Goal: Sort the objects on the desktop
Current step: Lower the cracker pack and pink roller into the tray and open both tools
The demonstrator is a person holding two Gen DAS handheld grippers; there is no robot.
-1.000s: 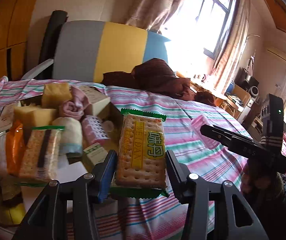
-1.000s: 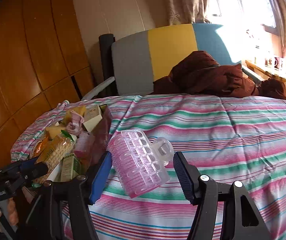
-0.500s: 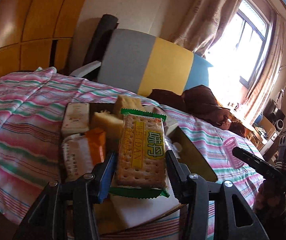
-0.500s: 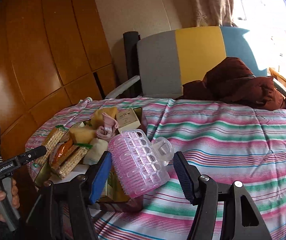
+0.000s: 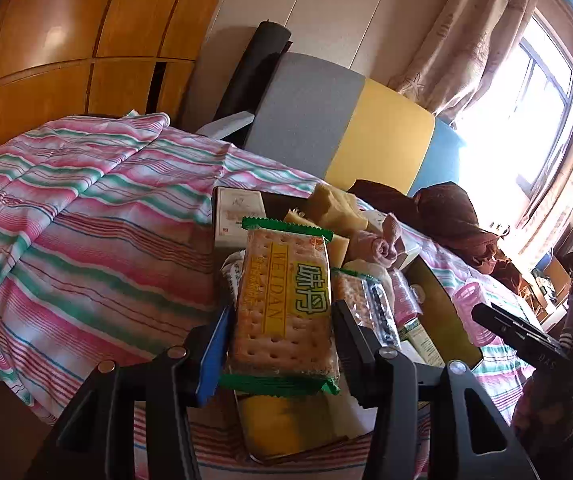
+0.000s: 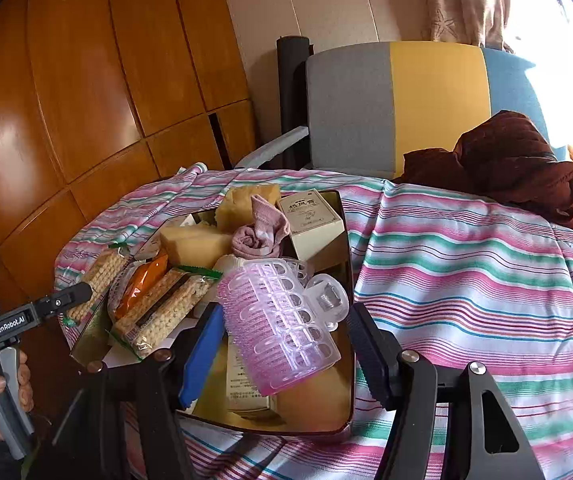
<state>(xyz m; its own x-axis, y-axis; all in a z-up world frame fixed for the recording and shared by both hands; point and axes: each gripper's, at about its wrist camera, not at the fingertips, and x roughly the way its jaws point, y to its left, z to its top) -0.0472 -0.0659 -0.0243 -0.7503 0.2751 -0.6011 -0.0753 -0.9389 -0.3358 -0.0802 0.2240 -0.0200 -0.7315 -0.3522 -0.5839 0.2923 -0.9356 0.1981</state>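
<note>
My left gripper (image 5: 282,314) is shut on a green-edged cracker packet (image 5: 286,292), held upright above the near end of a dark tray (image 5: 440,312). The right wrist view shows the same gripper (image 6: 80,293) at the tray's left side, in a person's hand. My right gripper (image 6: 286,314) is shut on a pink hair roller (image 6: 278,320) with a clear clip, hanging over the tray (image 6: 349,276). The tray holds yellow sponges (image 6: 194,242), a rolled pink sock (image 6: 260,232), a beige box (image 6: 312,216), another cracker packet (image 6: 162,308) and an orange packet (image 6: 142,280).
The tray lies on a pink, green and white striped cover (image 6: 466,280). Behind it stand a grey, yellow and blue chair back (image 6: 398,104) with a brown garment (image 6: 506,160), and wooden panels (image 6: 66,80) at the left. A bright window (image 5: 542,92) is at the right.
Both grippers have travelled left toward the tray, each keeping its object. The roller now hangs over the tray instead of the bare cover, and the cracker packet sits at the tray's near end.
</note>
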